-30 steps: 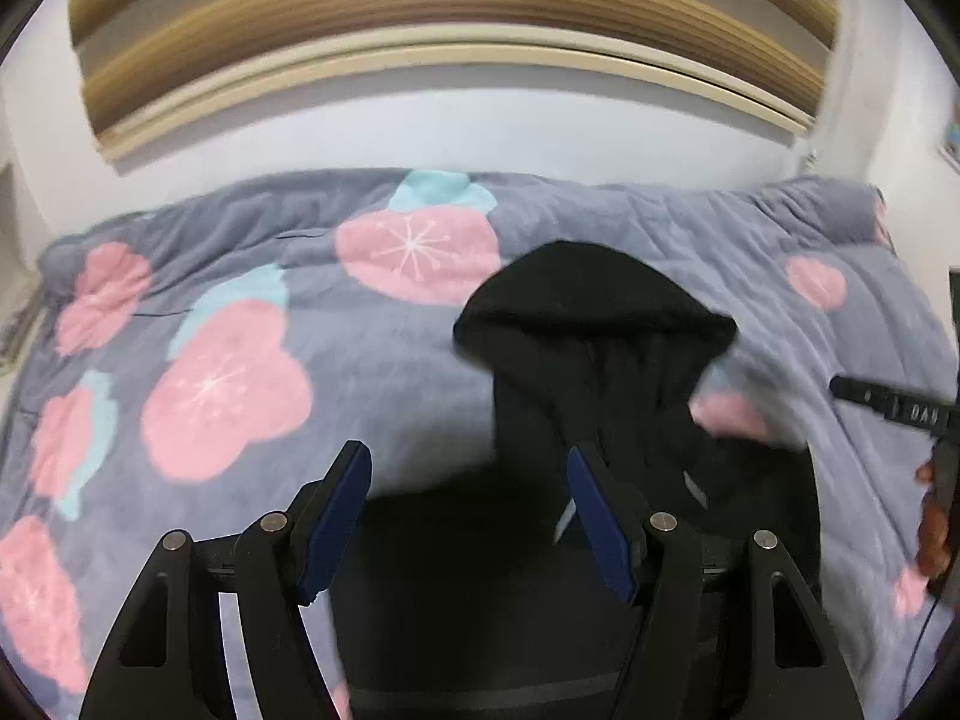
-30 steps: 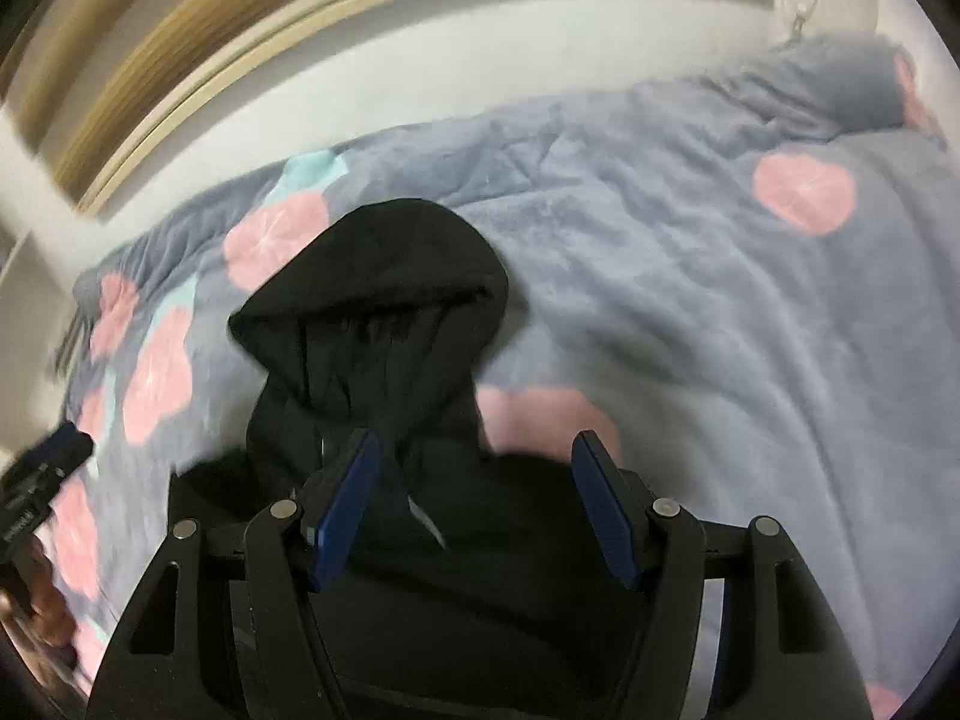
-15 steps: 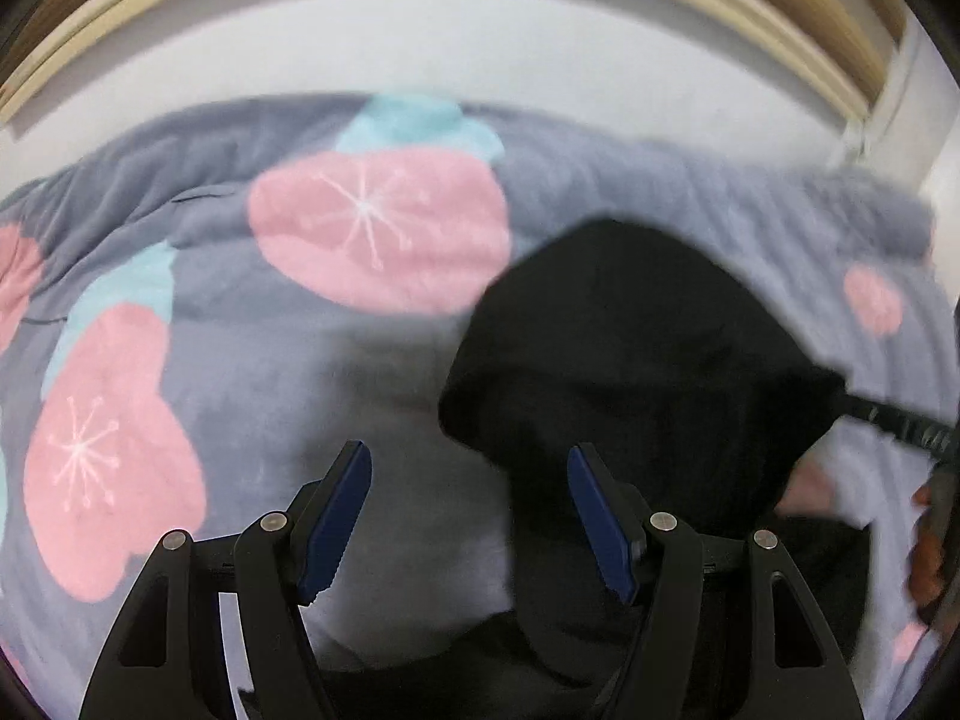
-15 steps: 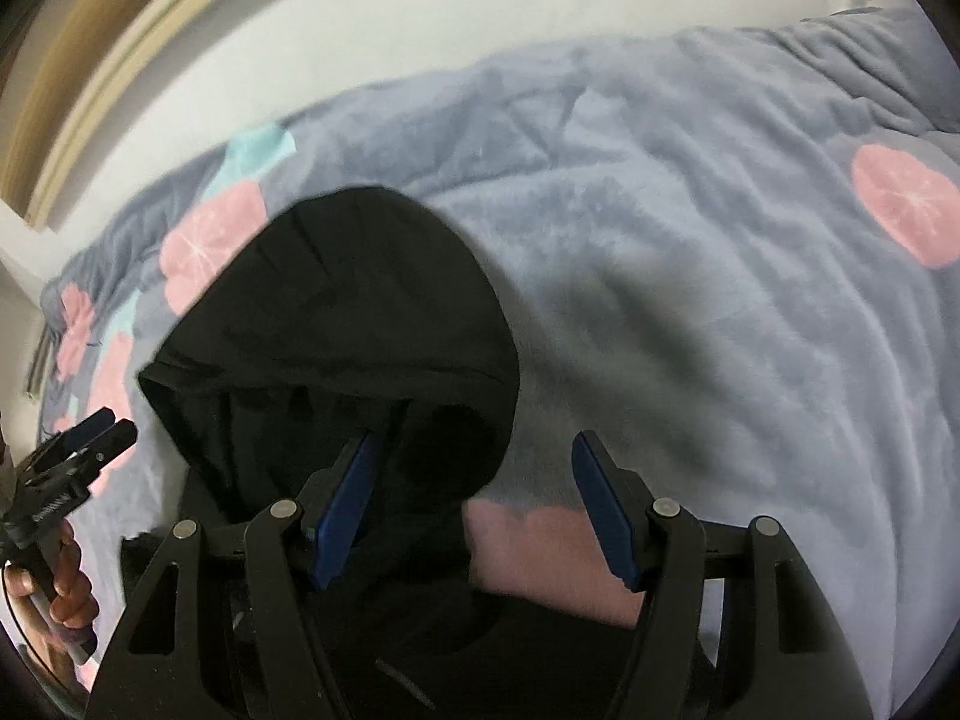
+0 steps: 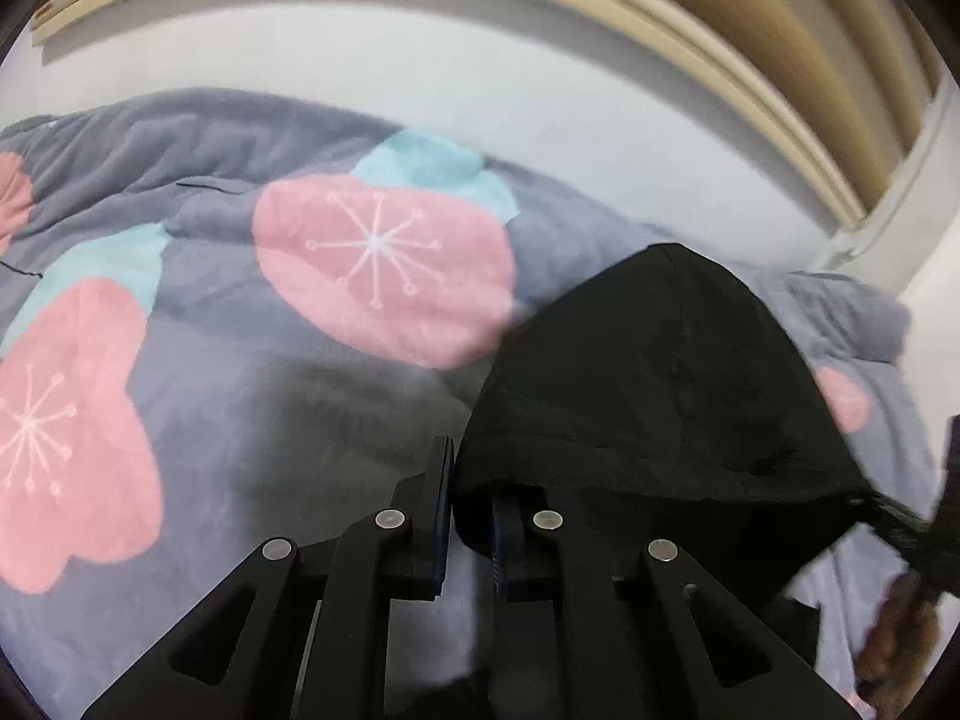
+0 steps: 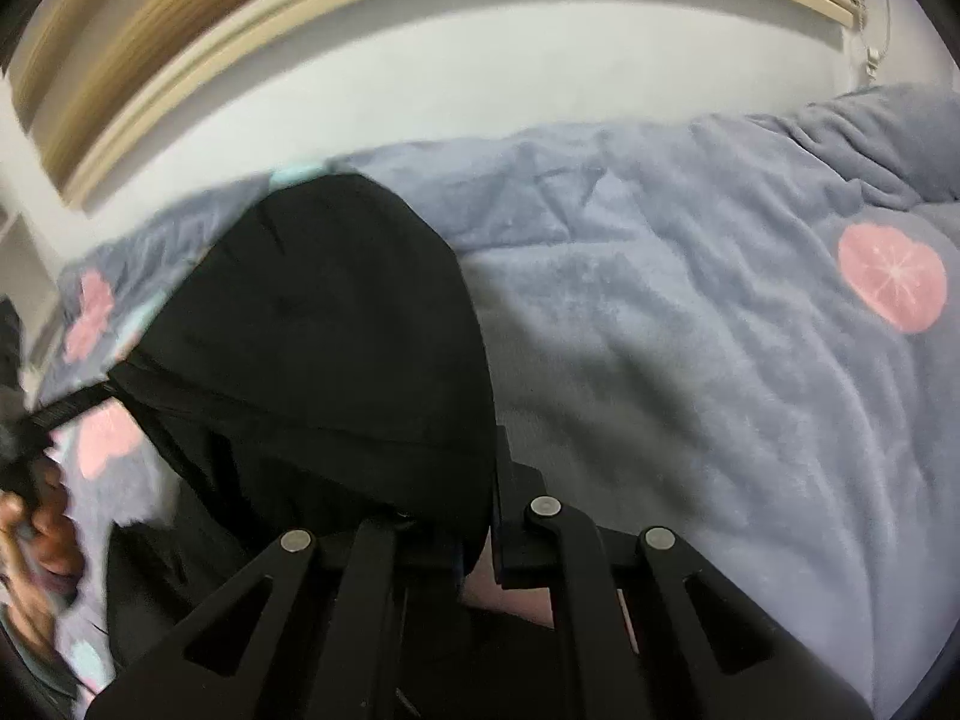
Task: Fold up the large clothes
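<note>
Left gripper (image 5: pixel 471 516) pinches hood (image 5: pixel 654 396); right gripper (image 6: pixel 480 546) too.

Clearance record: bed surface, both wrist views.

Ahead of my left gripper (image 5: pixel 471 498) the black hood (image 5: pixel 660 384) rises to the right and blocks that side; its edge sits between my fingers. Left of it the blanket (image 5: pixel 240 408) lies open and flat as far as the wall (image 5: pixel 420 66). My right gripper (image 6: pixel 480 516) is pinched on the hood's (image 6: pixel 336 312) other edge; open blanket (image 6: pixel 690 360) spreads to its right. The other gripper's tip (image 5: pixel 954 480) crowds the left view's right rim.
</note>
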`<state>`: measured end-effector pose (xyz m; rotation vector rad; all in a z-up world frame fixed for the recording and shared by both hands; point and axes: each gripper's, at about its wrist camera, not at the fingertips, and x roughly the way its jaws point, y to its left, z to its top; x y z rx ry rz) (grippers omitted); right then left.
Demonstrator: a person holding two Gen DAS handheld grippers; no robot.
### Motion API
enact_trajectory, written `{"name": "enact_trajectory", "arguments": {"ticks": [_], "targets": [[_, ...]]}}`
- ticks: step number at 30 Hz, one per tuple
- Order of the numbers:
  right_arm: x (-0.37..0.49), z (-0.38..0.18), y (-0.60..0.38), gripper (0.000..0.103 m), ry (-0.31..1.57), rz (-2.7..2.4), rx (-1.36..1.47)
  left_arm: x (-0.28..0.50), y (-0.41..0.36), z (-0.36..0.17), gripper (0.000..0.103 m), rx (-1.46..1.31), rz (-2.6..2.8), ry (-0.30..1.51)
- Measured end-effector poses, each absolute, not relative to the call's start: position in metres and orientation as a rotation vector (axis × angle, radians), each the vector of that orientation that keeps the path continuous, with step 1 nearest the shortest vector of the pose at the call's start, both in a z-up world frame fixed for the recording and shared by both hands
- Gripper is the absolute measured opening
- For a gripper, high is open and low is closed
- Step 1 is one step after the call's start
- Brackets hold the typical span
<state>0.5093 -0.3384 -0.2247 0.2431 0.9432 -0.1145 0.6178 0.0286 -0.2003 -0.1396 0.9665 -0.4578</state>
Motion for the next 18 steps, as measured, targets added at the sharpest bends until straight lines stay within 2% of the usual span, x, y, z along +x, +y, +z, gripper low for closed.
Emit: {"name": "enact_trajectory", "arguments": {"ticks": [6, 7, 8, 10, 13, 16, 17, 18], "targets": [[0.541, -0.299, -0.337, 0.007, 1.105, -0.168, 0.165, 0.633, 0.011, -0.261, 0.013, 0.031, -0.374, 1.112], [0.546, -0.316, -0.340, 0.008, 1.143, -0.160, 0.178, 0.635, 0.008, -0.273, 0.017, 0.056, -0.361, 1.126], [0.547, -0.325, -0.341, 0.009, 1.158, -0.149, 0.189, 0.636, 0.003, -0.286, 0.030, 0.088, -0.348, 1.142], [0.547, -0.326, -0.343, 0.010, 1.154, -0.141, 0.193, 0.634, -0.004, -0.305, 0.033, 0.138, -0.324, 1.134], [0.539, -0.315, -0.348, 0.023, 1.161, -0.113, 0.205, 0.622, -0.009, -0.291, 0.036, 0.228, -0.309, 1.076], [0.517, -0.296, -0.359, 0.036, 1.139, -0.084, 0.236, 0.601, -0.005, -0.270, 0.052, 0.335, -0.322, 1.022], [0.508, -0.287, -0.362, 0.043, 1.122, -0.080, 0.239, 0.595, -0.001, -0.263, 0.055, 0.341, -0.336, 1.010], [0.502, -0.281, -0.364, 0.046, 1.111, -0.076, 0.240, 0.584, 0.007, -0.251, 0.055, 0.339, -0.369, 0.991]]}}
